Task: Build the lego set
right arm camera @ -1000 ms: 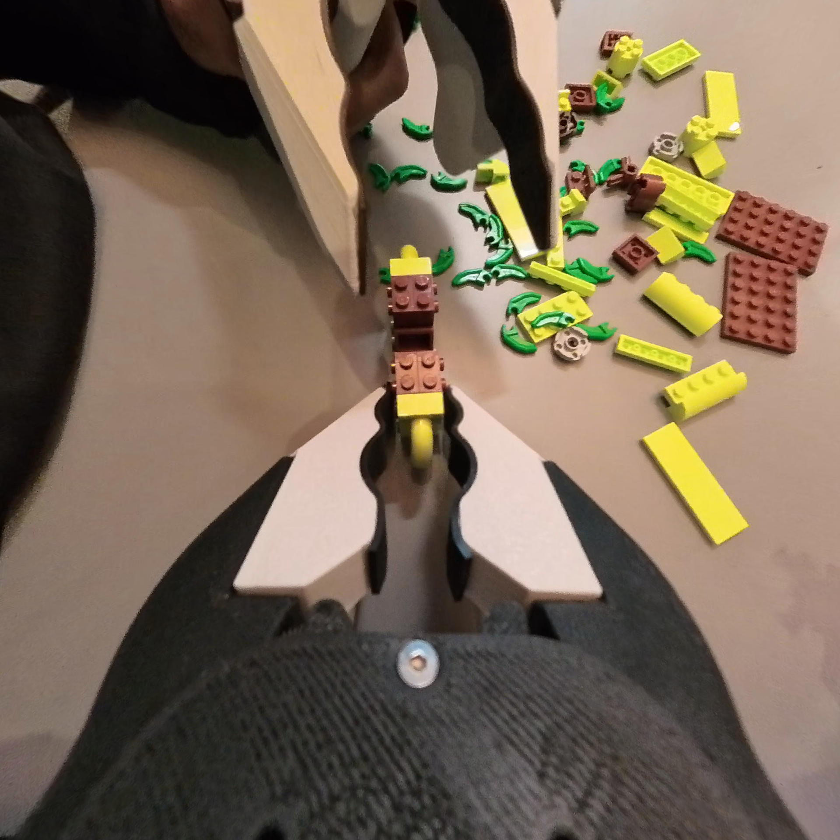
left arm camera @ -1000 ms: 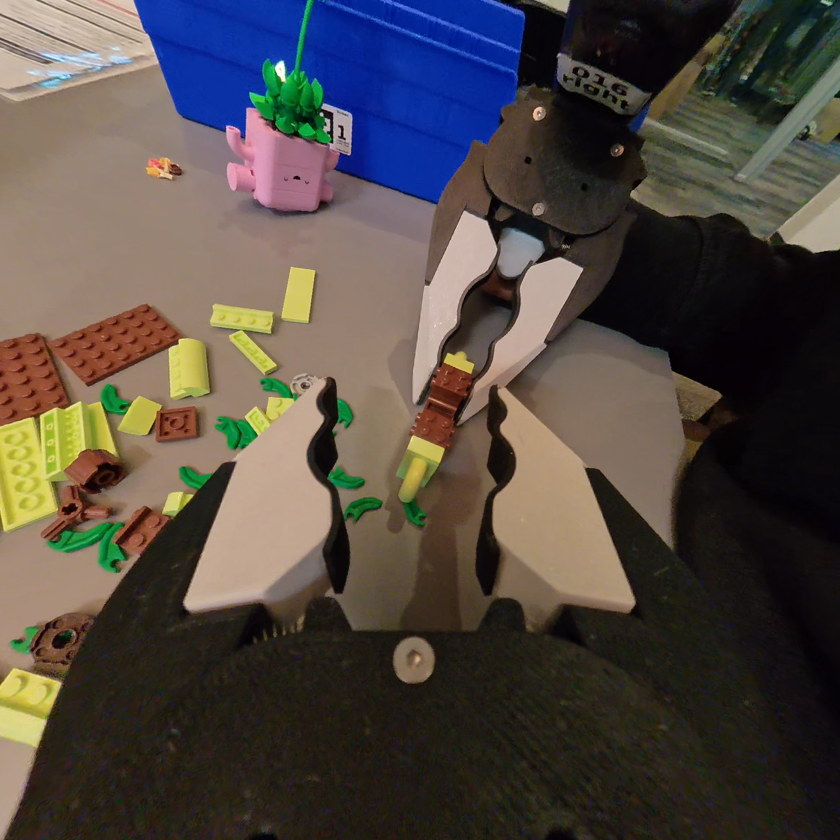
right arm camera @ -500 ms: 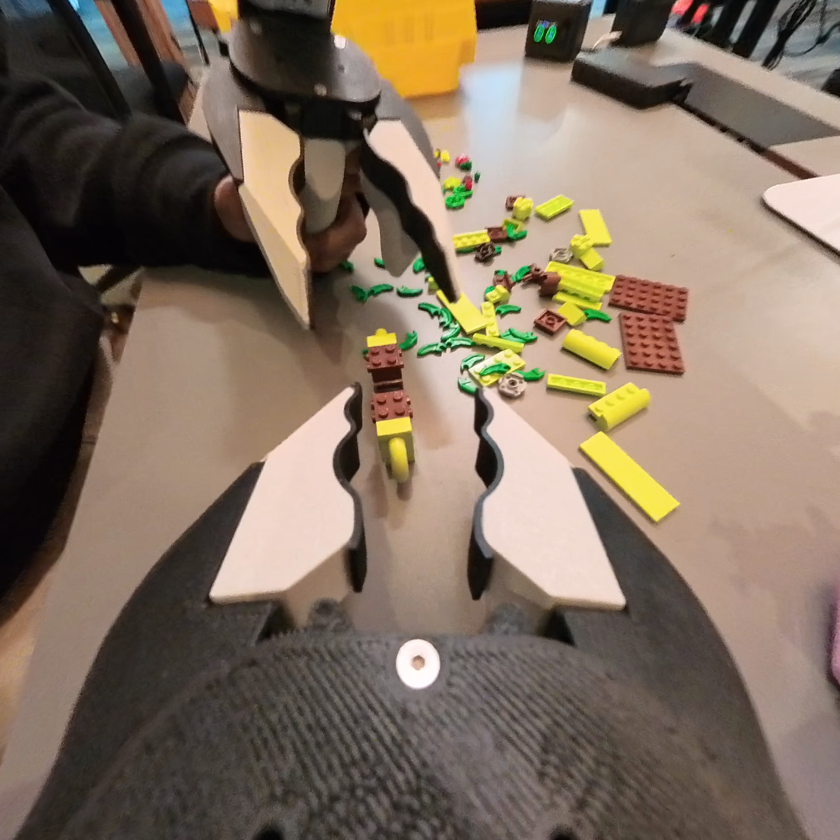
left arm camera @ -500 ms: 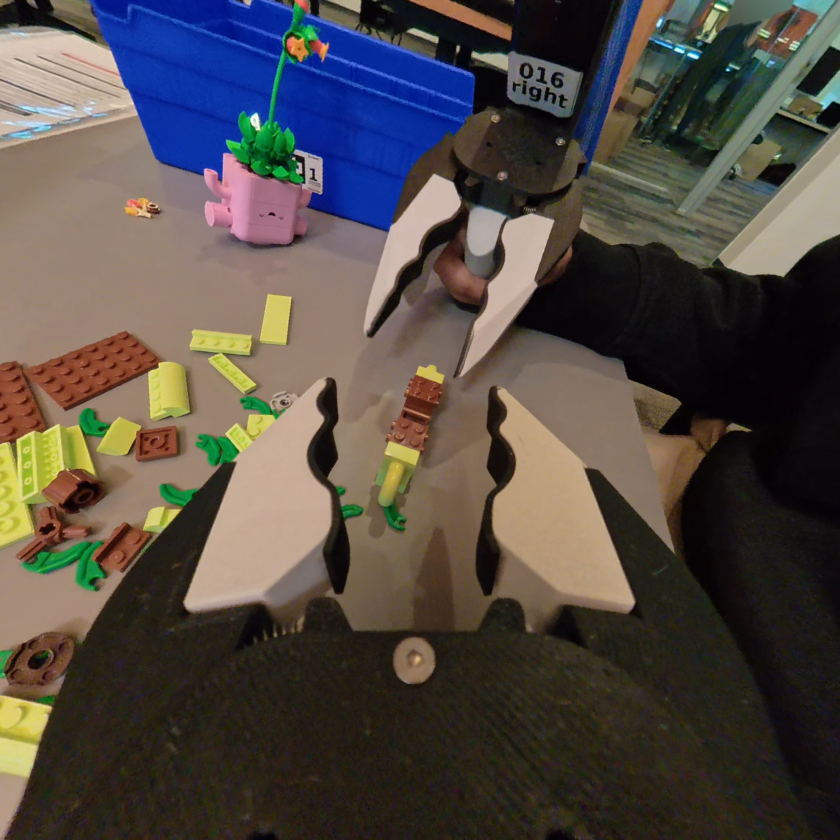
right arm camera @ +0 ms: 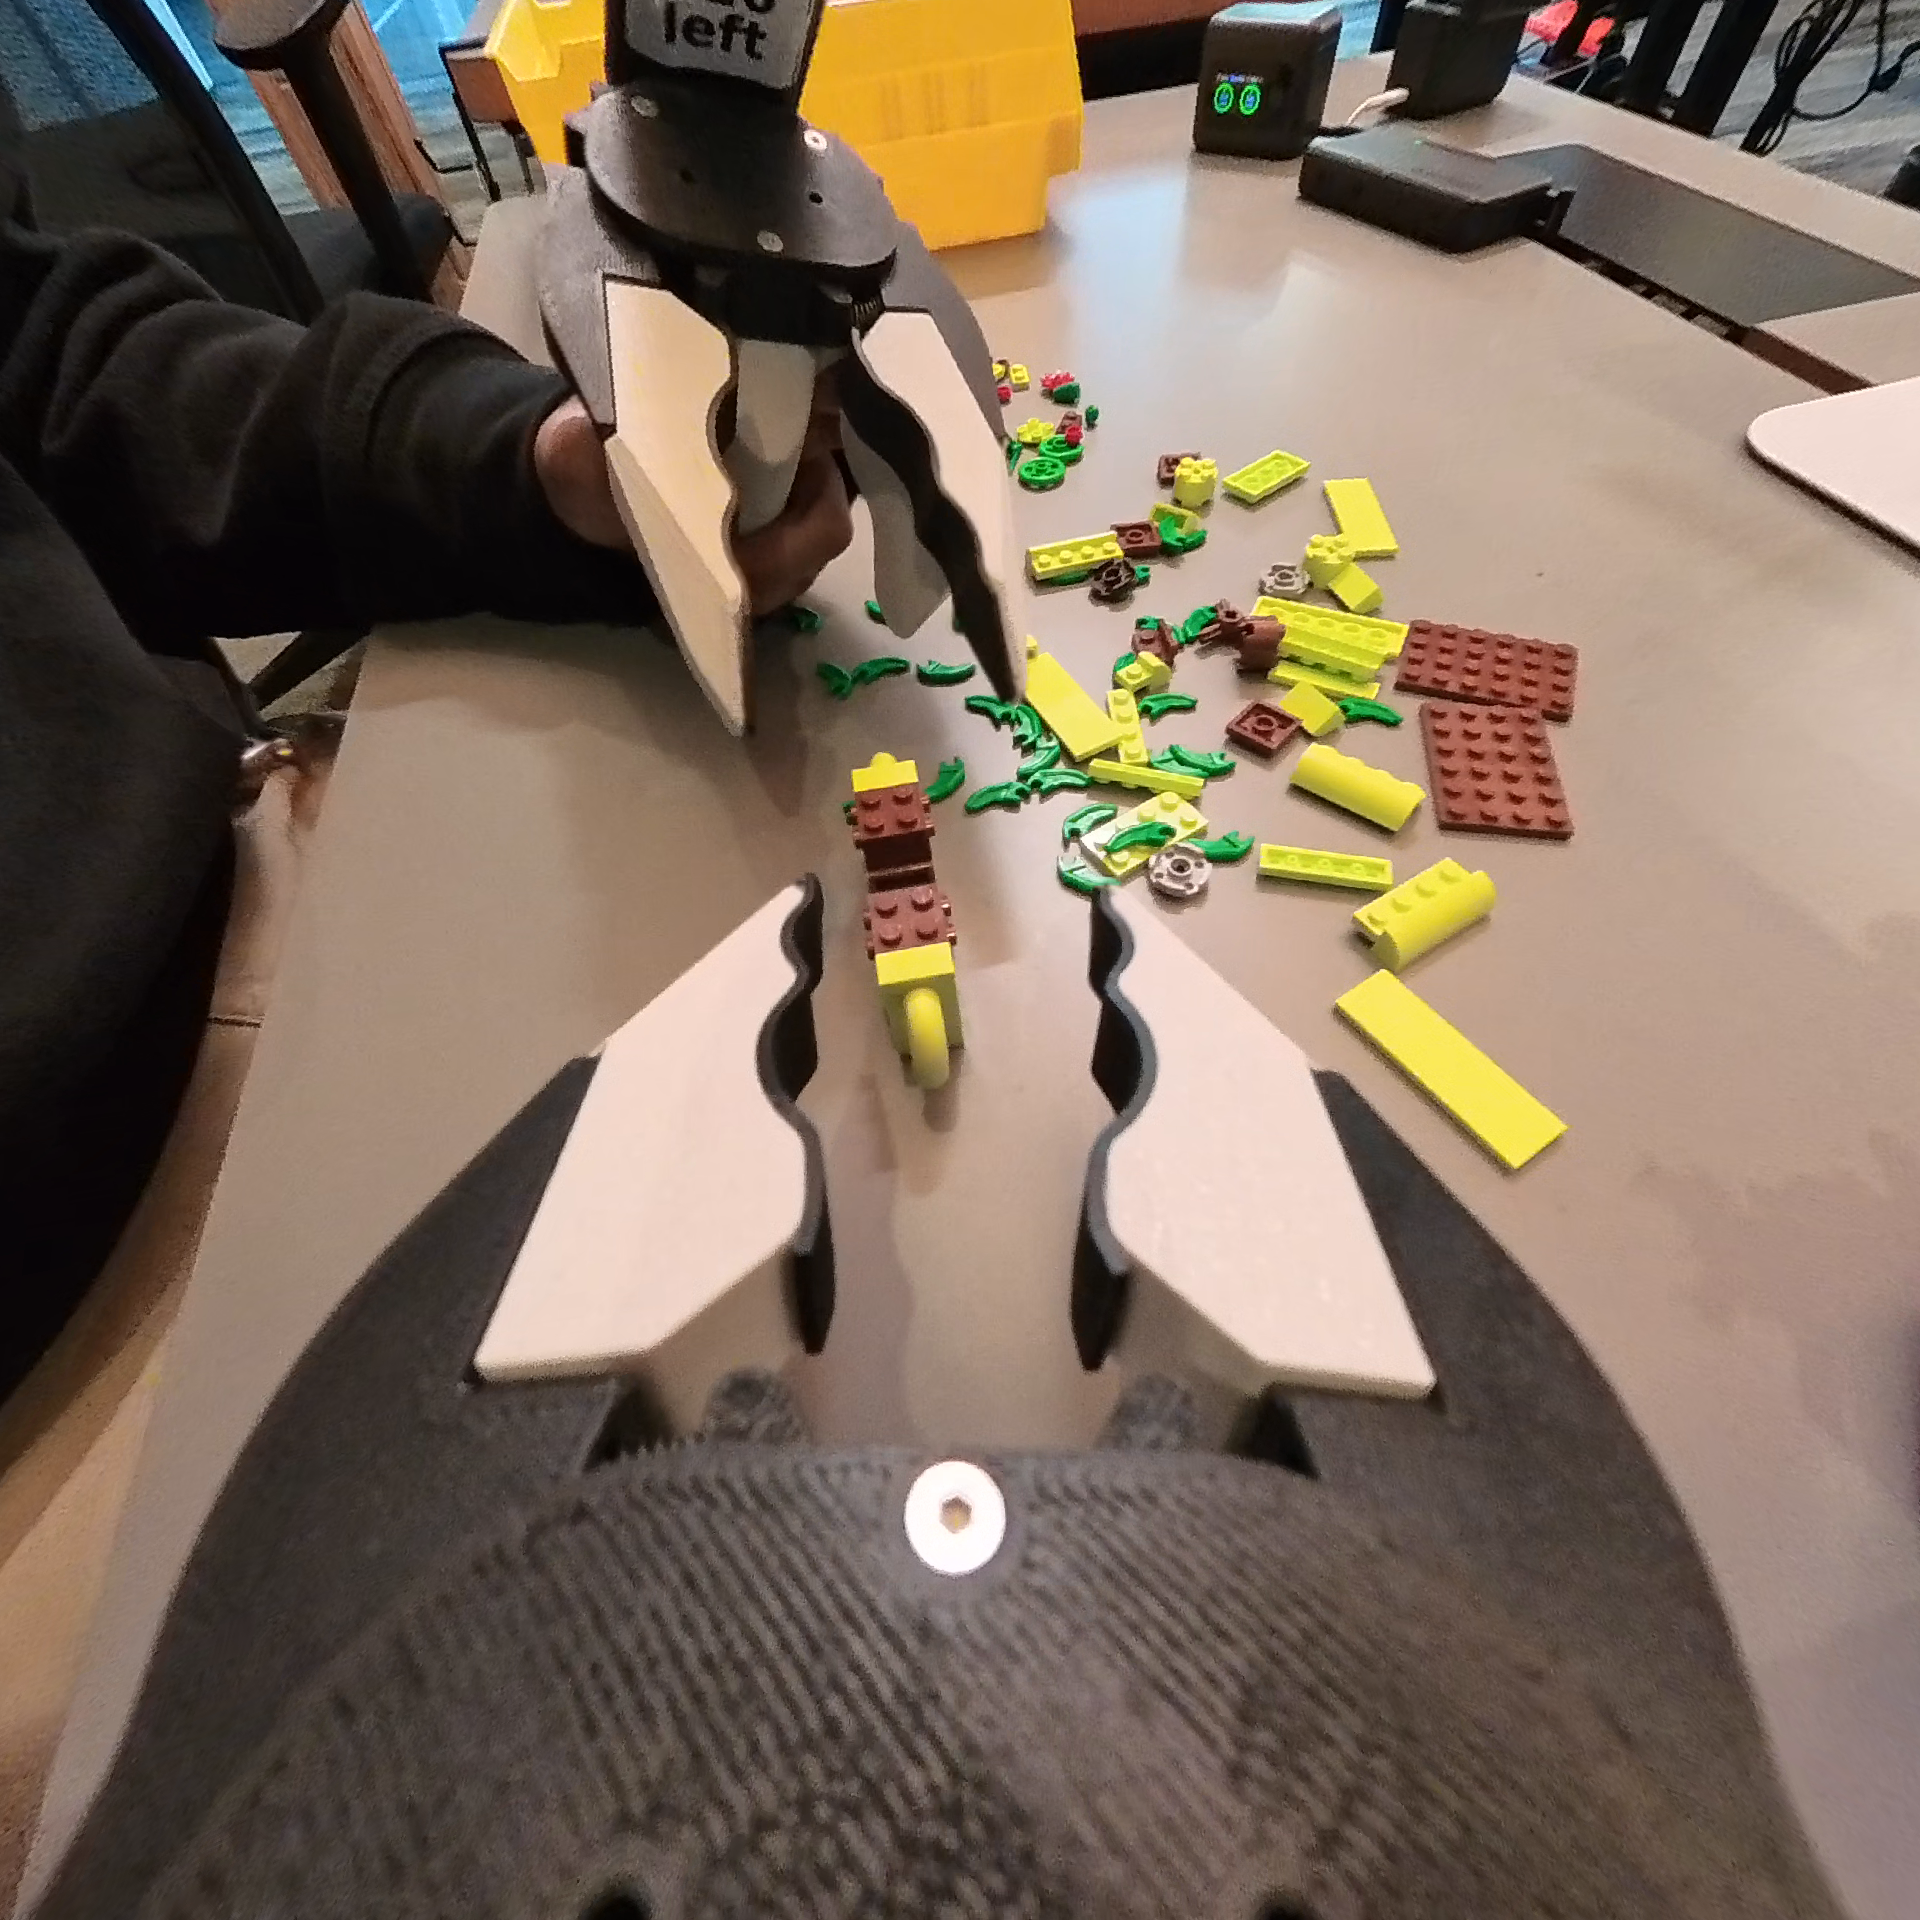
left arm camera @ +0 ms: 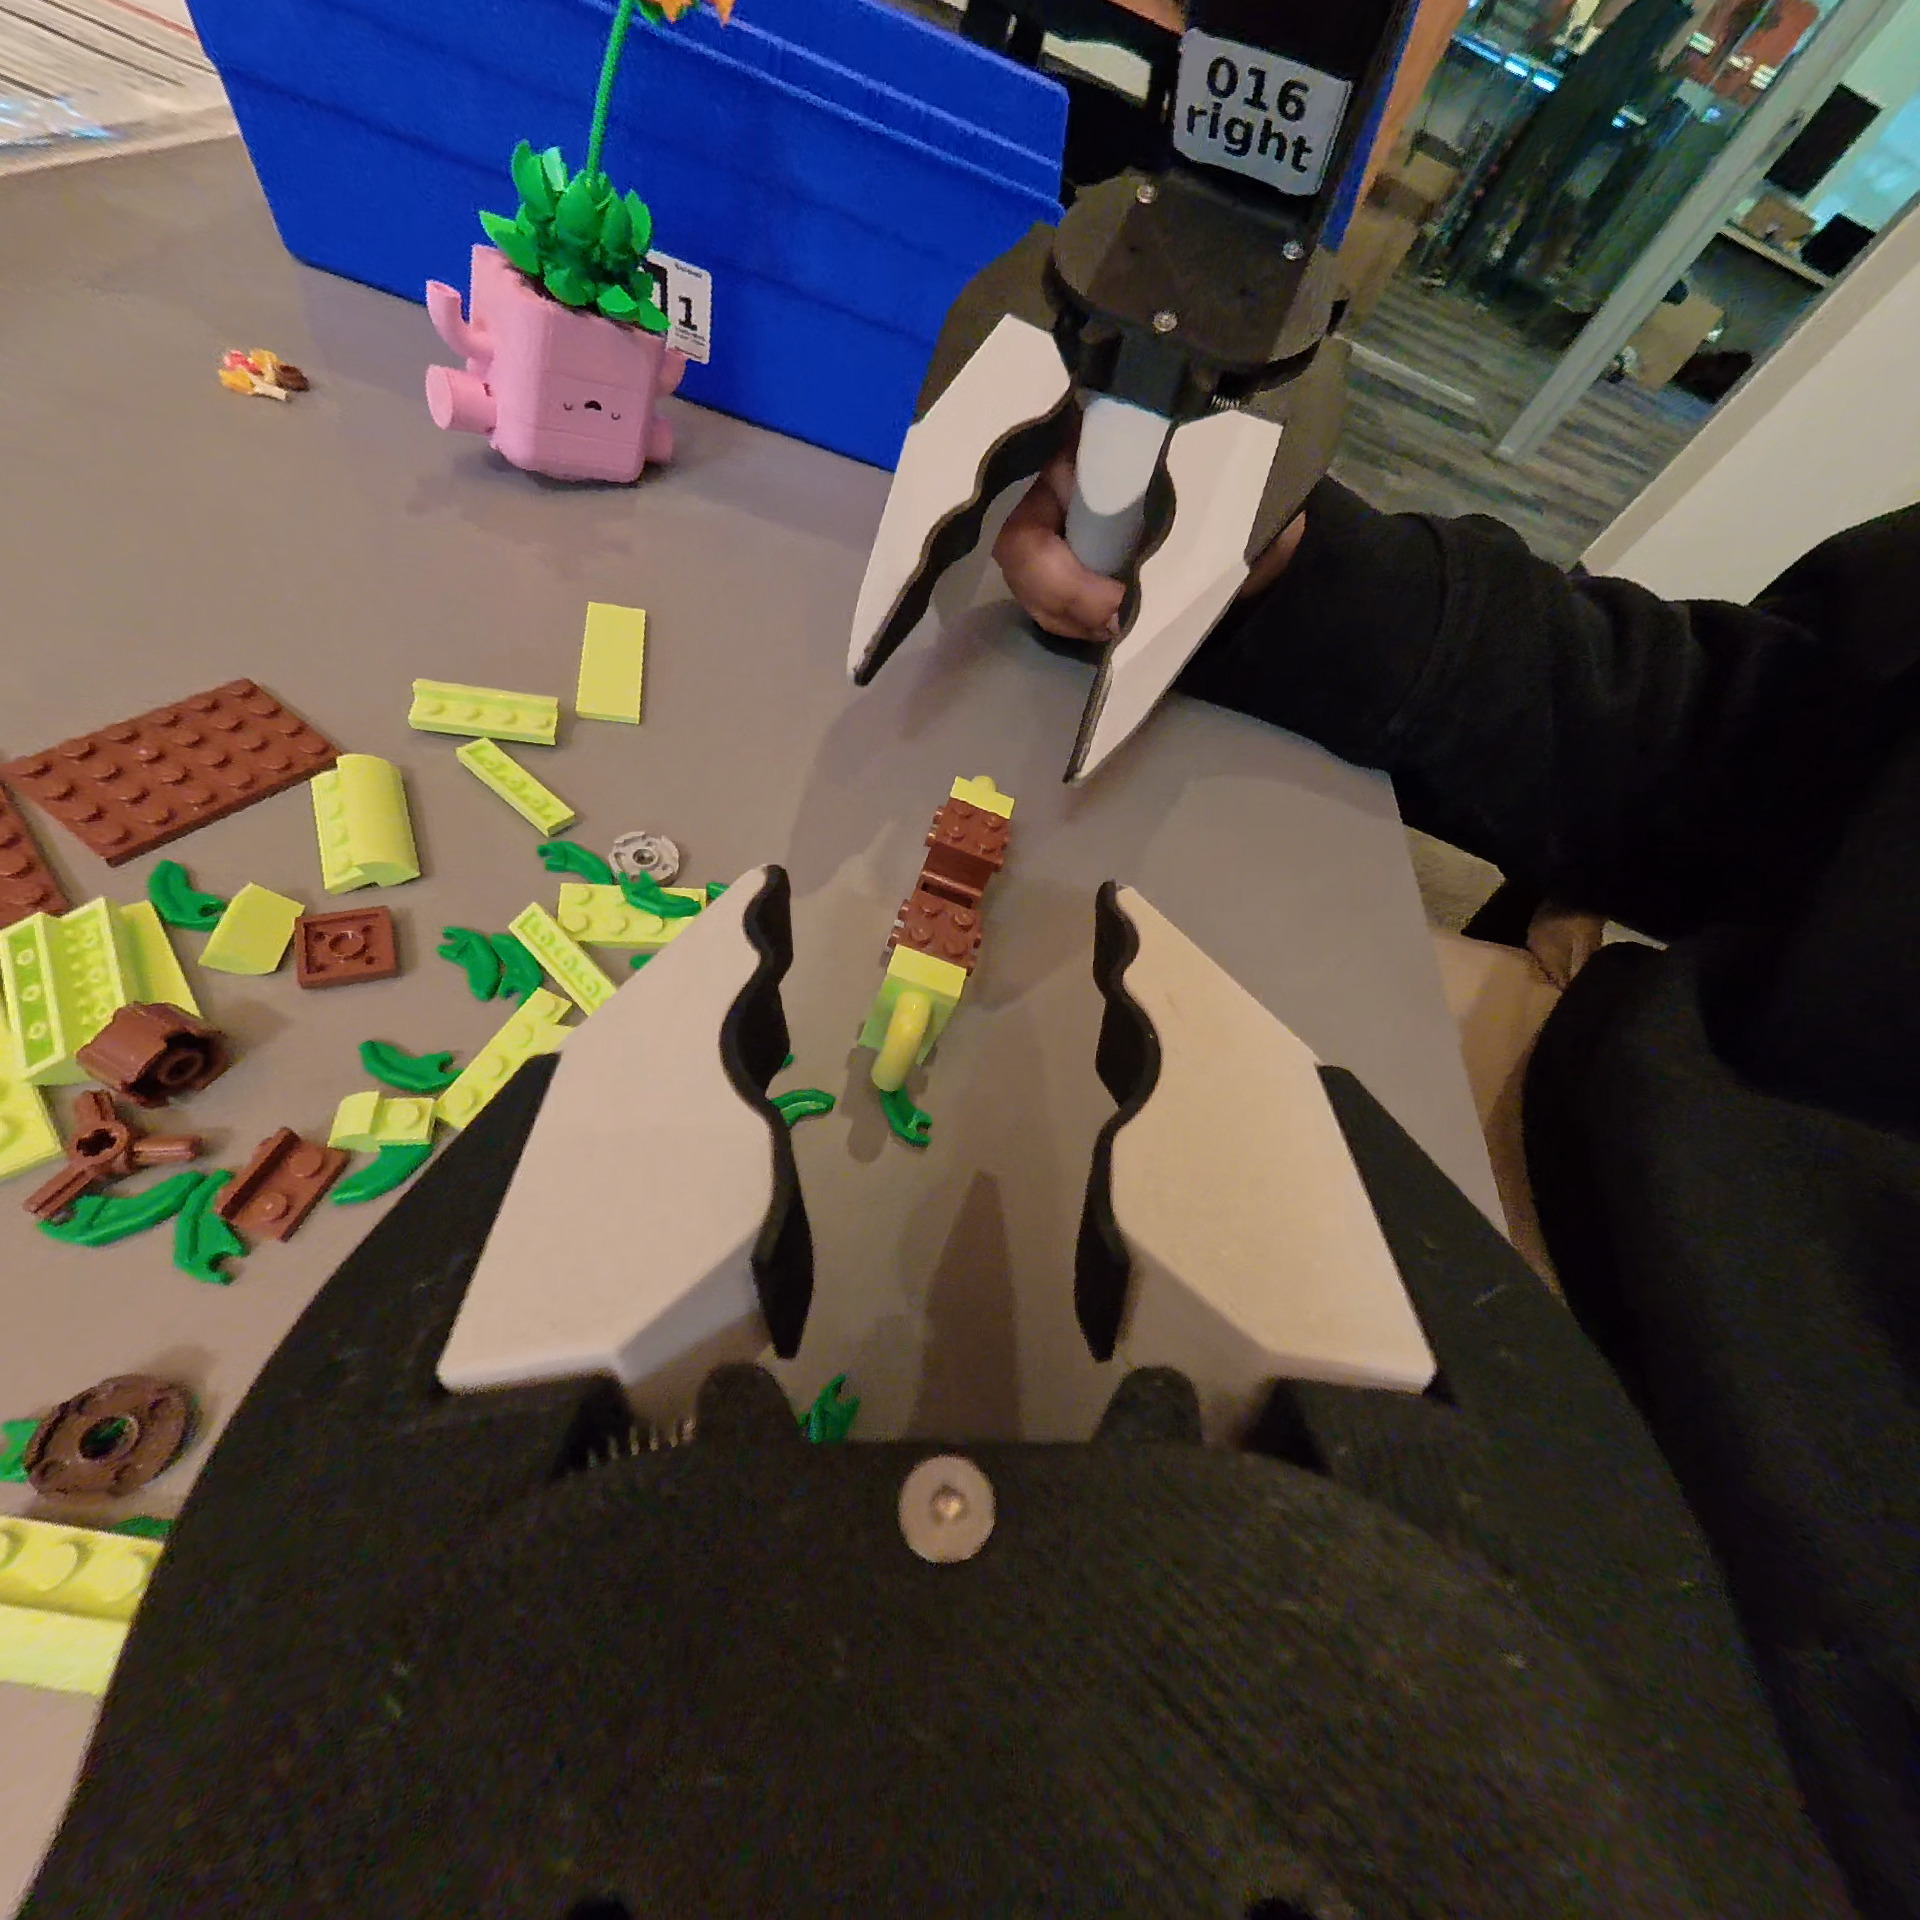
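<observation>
Both my jaws are spread and hold nothing. My left gripper (left arm camera: 940,904) and my right gripper (right arm camera: 951,904) face each other across the short brown and lime-green brick assembly (left arm camera: 940,930) that lies on its side on the grey desk (left arm camera: 312,540), between the two sets of tips and touching neither. It is a stack of brown studded bricks capped with lime-green pieces, with a rounded lime peg (right arm camera: 925,1039) jutting from the end nearest my right gripper.

I judge it light and stiff, hard plastic with slick sides, so it could skate on the desk if nudged. The joints are only pressed together, and a squeeze along its length or a twist may pop a brick off. I would pinch across the flat brown sides near the middle, not on the peg, which is round and likely to slip.

The loose pieces sit well apart to one side: green plastic leaves (right arm camera: 1013,795), lime slopes and tiles (right arm camera: 1449,1065), brown studded plates (right arm camera: 1496,769). A finished pink brick-built pot with a green plant (left arm camera: 556,364) stands by a blue plastic bin (left arm camera: 727,208).
</observation>
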`<state>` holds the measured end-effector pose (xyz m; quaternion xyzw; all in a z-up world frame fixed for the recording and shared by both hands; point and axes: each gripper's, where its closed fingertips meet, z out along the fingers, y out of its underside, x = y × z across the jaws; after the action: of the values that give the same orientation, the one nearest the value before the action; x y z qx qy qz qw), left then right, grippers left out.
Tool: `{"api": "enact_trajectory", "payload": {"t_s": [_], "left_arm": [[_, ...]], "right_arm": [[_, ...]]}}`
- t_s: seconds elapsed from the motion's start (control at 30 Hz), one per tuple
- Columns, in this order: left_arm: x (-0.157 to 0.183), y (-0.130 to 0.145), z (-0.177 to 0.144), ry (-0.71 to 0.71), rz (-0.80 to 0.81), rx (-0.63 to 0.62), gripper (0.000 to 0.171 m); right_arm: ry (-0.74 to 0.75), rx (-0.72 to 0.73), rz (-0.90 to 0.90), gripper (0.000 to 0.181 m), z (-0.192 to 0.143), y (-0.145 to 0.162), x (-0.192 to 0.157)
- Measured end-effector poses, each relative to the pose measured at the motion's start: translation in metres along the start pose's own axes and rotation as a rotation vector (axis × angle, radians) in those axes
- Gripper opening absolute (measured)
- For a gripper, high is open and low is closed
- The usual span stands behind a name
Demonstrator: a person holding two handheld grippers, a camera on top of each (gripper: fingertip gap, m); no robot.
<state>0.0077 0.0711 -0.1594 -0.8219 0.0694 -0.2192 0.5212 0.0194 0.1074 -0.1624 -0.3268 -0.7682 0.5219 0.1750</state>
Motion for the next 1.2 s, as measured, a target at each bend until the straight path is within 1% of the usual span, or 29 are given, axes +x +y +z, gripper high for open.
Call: {"api": "enact_trajectory", "payload": {"t_s": [0.33, 0.53, 0.93, 1.07, 1.2], "left_arm": [[0.001, -0.005, -0.004, 0.034, -0.013, 0.038, 0.051], [0.000, -0.007, -0.005, 0.005, 0.020, 0.051, 0.048], [-0.002, -0.010, -0.008, 0.015, -0.008, 0.077, 0.049], [-0.004, -0.012, -0.010, -0.004, 0.003, 0.096, 0.049], [-0.003, -0.011, -0.008, -0.005, 0.012, 0.085, 0.049]], "right_arm": [[-0.002, 0.052, 0.007, 0.046, -0.006, -0.006, 0.000], [-0.012, 0.009, -0.002, 0.045, -0.001, -0.001, -0.002], [-0.035, -0.009, 0.015, 0.045, 0.001, 0.001, -0.003], [-0.039, -0.024, 0.020, 0.045, 0.003, 0.003, -0.003], [-0.056, -0.046, 0.041, 0.046, 0.005, 0.006, -0.003]]}}
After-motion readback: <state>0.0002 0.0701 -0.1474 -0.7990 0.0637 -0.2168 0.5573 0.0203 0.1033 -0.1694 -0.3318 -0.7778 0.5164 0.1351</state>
